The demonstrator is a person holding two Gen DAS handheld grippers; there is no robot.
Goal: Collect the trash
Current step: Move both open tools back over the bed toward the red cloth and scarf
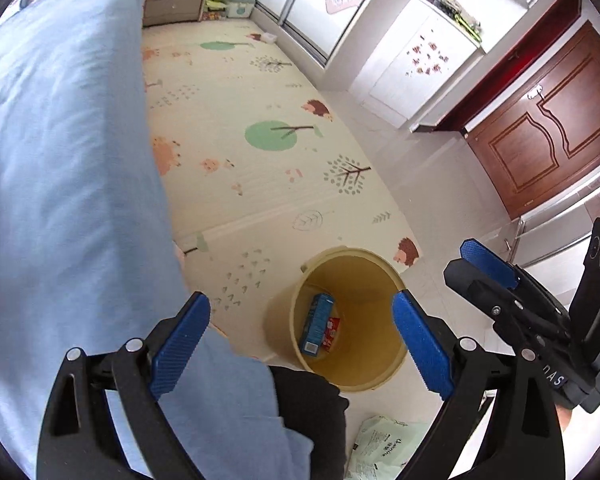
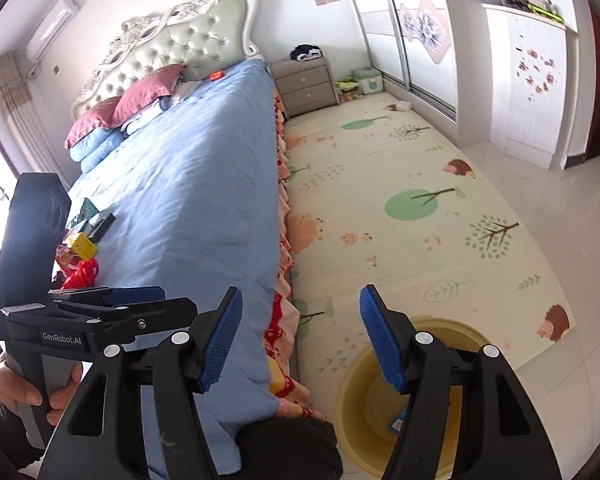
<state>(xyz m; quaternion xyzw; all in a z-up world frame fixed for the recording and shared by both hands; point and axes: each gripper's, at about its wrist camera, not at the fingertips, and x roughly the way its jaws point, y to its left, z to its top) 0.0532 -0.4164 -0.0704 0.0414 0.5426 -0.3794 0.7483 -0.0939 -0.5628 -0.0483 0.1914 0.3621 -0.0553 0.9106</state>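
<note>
From the left wrist view, the left hand-held gripper [image 1: 300,340] is wide open and holds nothing. Right past its fingers sits the yellow bin [image 1: 342,320] on the floor. Inside it lie a blue box [image 1: 318,324] and a small red wrapper [image 1: 332,332]. At 5 o'clock, on the floor near the bin, is a pale green bag [image 1: 380,448]; it looks like trash not yet picked up. At 3 o'clock is the right hand-held gripper [image 1: 488,264], with nothing in it. The blue bed [image 1: 60,160] fills the 9 o'clock side.

From the right wrist view, the right gripper is open about halfway and empty. The bin shows at 5 o'clock. At 9 o'clock, on the bed, lie a yellow box [image 2: 83,246], a red thing [image 2: 82,274] and a dark box [image 2: 102,222].

To do this step well, I think each hand should pick one piece, close softly on its middle, then let go straight over the bin.
</note>
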